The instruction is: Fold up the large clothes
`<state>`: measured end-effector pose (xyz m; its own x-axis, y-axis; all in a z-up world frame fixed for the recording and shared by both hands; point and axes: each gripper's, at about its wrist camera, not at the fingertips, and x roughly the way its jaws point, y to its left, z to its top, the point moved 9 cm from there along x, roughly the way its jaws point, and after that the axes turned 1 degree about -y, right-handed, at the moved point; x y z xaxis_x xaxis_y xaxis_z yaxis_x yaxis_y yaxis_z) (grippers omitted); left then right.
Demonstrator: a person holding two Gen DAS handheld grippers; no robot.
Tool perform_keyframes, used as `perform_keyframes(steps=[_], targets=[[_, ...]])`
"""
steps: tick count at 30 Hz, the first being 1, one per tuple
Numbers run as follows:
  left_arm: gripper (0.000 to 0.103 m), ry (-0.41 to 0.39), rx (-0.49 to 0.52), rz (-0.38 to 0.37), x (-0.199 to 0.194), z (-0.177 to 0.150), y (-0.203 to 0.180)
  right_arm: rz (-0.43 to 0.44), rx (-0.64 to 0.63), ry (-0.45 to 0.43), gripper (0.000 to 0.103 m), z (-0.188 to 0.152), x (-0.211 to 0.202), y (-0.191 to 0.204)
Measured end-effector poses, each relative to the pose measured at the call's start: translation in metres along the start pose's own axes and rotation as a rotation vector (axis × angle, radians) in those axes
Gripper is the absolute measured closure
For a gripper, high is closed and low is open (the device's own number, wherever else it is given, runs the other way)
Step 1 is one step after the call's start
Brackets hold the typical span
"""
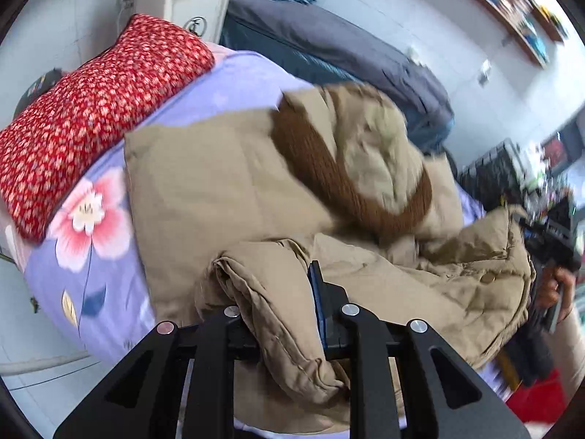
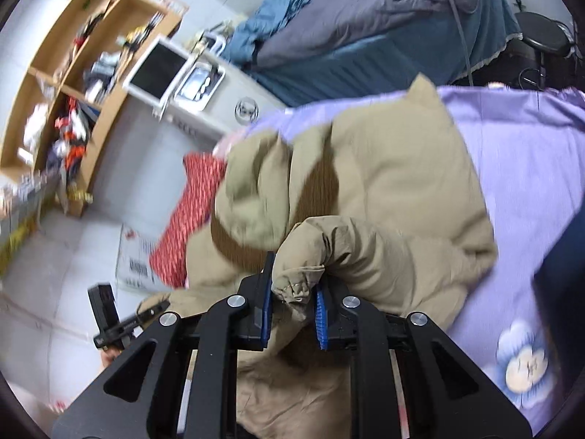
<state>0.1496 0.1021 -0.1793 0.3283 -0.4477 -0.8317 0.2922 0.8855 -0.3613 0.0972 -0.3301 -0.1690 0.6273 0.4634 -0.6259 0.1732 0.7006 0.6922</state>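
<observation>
A large tan padded jacket [image 1: 226, 183] with a brown knit collar [image 1: 329, 172] lies spread on a purple floral bedspread [image 1: 109, 263]. My left gripper [image 1: 278, 292] is shut on a bunched fold of the jacket, which drapes over its fingers. My right gripper [image 2: 292, 292] is shut on another bunched edge of the jacket [image 2: 384, 183] between its blue pads [image 2: 321, 314]. In the left wrist view the right gripper [image 1: 548, 241] shows at the far right, at the jacket's other end. In the right wrist view the left gripper [image 2: 109, 314] shows at the lower left.
A red floral pillow [image 1: 91, 117] lies at the bed's head; it also shows in the right wrist view [image 2: 190, 212]. A second bed with grey and blue bedding [image 1: 329, 47] stands beyond. A white appliance [image 2: 204, 91] and wooden shelves [image 2: 73, 73] line the wall.
</observation>
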Motion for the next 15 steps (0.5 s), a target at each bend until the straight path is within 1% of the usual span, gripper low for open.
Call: perform_keyframes(steps=[1,3,6,8,10,12,15], targets=[[0.085,-0.001,-0.016,-0.006,0.004,0.016,0.004,-0.005,0.011,-0.009,0.084,0.012,0.005,0.000],[0.085,0.003,-0.015,0.003,0.016,0.042,0.009,-0.021,0.019,-0.012,0.084,0.034,0.016,0.000],[0.085,0.026,-0.024,0.018,0.035,0.065,0.015,-0.034,0.064,-0.001,0.084,0.057,0.039,-0.003],[0.085,0.048,-0.061,0.017,0.053,0.084,0.021,-0.051,0.087,0.000,0.084,0.069,0.051,-0.009],[0.085,0.066,-0.097,0.009,0.066,0.096,0.028,-0.059,0.132,0.009,0.084,0.084,0.067,-0.014],[0.085,0.085,-0.130,0.003,0.080,0.107,0.038,-0.081,0.151,0.011,0.084,0.094,0.081,-0.019],[0.084,0.131,-0.167,-0.001,0.099,0.115,0.049,-0.110,0.186,0.033,0.084,0.108,0.106,-0.029]])
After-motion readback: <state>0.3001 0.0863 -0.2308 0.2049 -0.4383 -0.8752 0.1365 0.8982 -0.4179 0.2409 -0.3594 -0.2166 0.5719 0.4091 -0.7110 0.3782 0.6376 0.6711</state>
